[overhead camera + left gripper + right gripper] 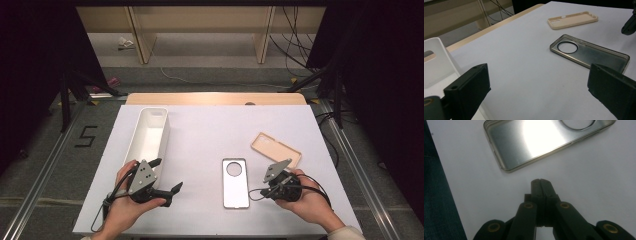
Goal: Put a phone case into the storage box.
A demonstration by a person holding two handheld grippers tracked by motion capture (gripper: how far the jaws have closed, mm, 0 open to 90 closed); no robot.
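Clear phone case (235, 183): lying flat on the white counter (210, 135), near the front edge and a little right of centre, camera ring at the far end.
Long axis: running from six to twelve o'clock as I am looking down from above, almost square to the front edge.
Right hand-held gripper (540, 181): sitting just beside the case, at about three o'clock from its near end; jaws clenched tip to tip with nothing between them, and not touching the case.
Bearing from that gripper: in the right gripper view the case's near corner (505, 168) is lying at about eleven o'clock from the tips, a strip of bare counter between.
Left hand-held gripper (167, 176): resting at about nine o'clock from the case, farther off, jaws standing wide apart and holding nothing.
Nearer hand: the right, I am judging; its shut tips are looking set to nudge or lift the case's long edge.
Beige phone case (276, 149): lying beyond the right hand, tilted.
White bin (148, 137): standing at the left, its long axis also pointing to twelve o'clock.
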